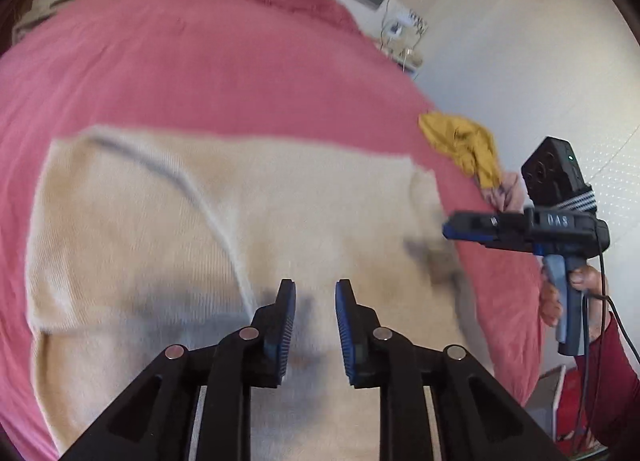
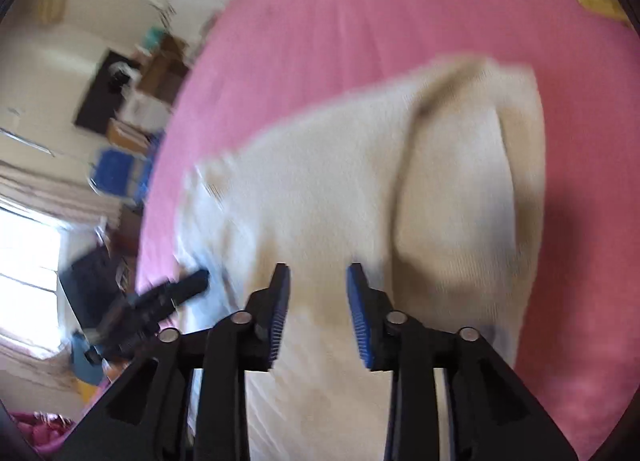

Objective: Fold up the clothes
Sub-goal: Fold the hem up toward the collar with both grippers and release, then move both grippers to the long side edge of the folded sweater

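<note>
- Left wrist view: The left gripper [image 1: 315,293] is hovering over a cream ribbed knit garment [image 1: 192,229] that is lying spread on a pink bed cover [image 1: 208,69]; its blue-padded fingers [image 1: 285,325] are standing slightly apart with nothing between them. At the bed's right edge a person's hand [image 1: 576,293] is holding the right gripper [image 1: 450,227] side-on, too edge-on here to read its gap. A crumpled mustard-yellow cloth [image 1: 460,141] is sitting just beyond it.
- Left wrist view, risk: With neither pair of fingers pinching fabric, the soft knit is likely sagging wherever it was laid; any next grab taken too shallow is probably catching one layer only and dragging the fold askew.
- Right wrist view: The right gripper's fingers are standing open and empty above the same garment, whose far side is already lying doubled over in a rounded flap [image 2: 472,189]. The left gripper is showing as a dark blur at lower left.
- Right wrist view, risk: The picture is blurring with motion; a hurried pass could be snagging that flap and undoing it, or nudging the garment toward the bed edge.
</note>
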`<control>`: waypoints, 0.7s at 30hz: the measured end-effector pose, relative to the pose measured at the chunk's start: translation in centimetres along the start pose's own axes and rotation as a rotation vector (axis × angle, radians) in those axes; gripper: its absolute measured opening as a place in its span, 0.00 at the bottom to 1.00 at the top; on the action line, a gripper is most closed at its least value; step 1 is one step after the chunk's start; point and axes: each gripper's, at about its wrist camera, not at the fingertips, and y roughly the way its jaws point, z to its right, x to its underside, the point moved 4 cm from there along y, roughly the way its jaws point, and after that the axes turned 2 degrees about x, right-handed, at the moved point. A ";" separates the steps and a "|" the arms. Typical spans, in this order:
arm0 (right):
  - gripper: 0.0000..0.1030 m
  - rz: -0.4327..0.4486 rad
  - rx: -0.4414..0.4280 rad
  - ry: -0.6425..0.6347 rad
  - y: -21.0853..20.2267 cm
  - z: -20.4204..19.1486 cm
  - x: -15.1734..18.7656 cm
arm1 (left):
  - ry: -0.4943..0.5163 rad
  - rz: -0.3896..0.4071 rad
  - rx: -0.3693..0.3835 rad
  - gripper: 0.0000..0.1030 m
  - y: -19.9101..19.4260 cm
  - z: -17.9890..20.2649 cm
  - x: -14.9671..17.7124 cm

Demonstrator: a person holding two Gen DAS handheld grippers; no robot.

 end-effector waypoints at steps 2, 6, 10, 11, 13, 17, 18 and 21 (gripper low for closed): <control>0.46 0.043 -0.010 0.047 0.9 0.1 -3.0 | -0.009 -0.004 -0.021 0.20 1.2 -0.3 -1.7; 0.46 0.023 0.132 0.182 3.9 4.1 -5.5 | -0.049 -0.106 -0.160 0.21 5.1 -3.3 -2.4; 0.34 0.002 0.161 0.223 3.8 6.8 -5.4 | -0.095 -0.077 -0.109 0.20 4.3 -4.9 -1.6; 0.36 0.010 0.139 0.223 3.3 6.7 -5.3 | -0.100 -0.048 -0.092 0.20 3.3 -4.7 -1.7; 0.37 0.055 0.065 0.180 1.6 4.8 -4.9 | -0.105 0.007 -0.049 0.21 1.4 -4.1 -1.6; 0.40 -0.027 -0.133 0.104 1.9 0.8 -1.3 | -0.068 0.001 0.035 0.22 0.6 -1.4 -0.1; 0.40 -0.072 -0.147 0.107 2.5 0.9 -0.2 | -0.043 -0.036 0.018 0.22 1.3 -0.9 0.6; 0.36 -0.157 -0.015 0.104 5.7 2.0 2.3 | 0.007 -0.158 -0.093 0.20 4.4 -1.4 2.4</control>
